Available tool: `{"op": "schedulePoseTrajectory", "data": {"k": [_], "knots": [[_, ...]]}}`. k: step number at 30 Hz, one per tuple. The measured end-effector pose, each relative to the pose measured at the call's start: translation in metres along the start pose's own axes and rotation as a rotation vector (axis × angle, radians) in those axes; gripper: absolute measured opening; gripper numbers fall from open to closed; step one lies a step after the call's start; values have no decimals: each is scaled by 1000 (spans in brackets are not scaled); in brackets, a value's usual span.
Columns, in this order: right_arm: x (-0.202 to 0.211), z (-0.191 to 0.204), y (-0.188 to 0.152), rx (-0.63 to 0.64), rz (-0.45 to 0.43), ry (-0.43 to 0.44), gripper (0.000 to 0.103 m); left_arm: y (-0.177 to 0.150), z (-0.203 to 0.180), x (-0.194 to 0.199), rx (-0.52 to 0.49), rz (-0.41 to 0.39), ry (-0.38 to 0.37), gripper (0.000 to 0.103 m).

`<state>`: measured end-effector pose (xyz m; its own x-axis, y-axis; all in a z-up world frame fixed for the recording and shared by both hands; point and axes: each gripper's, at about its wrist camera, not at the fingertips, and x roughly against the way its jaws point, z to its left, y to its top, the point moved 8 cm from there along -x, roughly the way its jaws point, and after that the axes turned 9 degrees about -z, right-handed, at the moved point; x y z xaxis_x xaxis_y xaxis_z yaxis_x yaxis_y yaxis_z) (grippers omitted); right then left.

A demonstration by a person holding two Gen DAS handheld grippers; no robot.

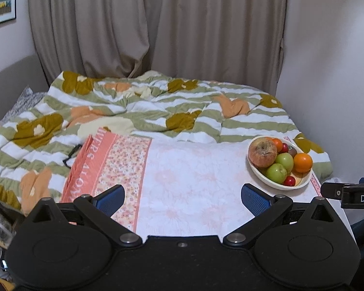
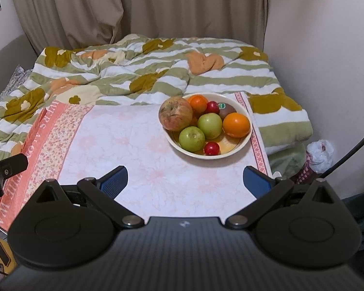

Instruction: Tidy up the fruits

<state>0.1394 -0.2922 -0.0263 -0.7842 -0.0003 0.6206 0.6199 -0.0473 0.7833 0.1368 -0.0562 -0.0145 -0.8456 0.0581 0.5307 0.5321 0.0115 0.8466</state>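
A cream bowl [image 2: 230, 151] of fruit sits at the far right of a pale floral cloth [image 2: 133, 145]. It holds a large wrinkled red apple [image 2: 175, 117], two green apples [image 2: 210, 125], two oranges [image 2: 236, 124], a kiwi [image 2: 227, 111] and small red fruits [image 2: 211, 148]. The bowl also shows in the left wrist view [image 1: 274, 184]. My right gripper [image 2: 185, 181] is open and empty, short of the bowl. My left gripper [image 1: 182, 200] is open and empty over the cloth, left of the bowl.
The cloth has an orange lettered border [image 1: 89, 167] on its left. Behind it lies a rumpled green-striped flowered blanket [image 1: 145, 106] on a bed, with beige curtains [image 1: 157, 24] beyond. A wall is close on the right. A white plastic bag [image 2: 320, 154] lies right of the table.
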Motion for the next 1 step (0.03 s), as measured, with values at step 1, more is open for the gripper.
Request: {"op": "schedulePoseTrajectory", "data": {"k": [1], "knots": [[-3, -1, -1, 0, 9, 1, 103, -1, 0, -2, 3, 9, 3, 103]]}}
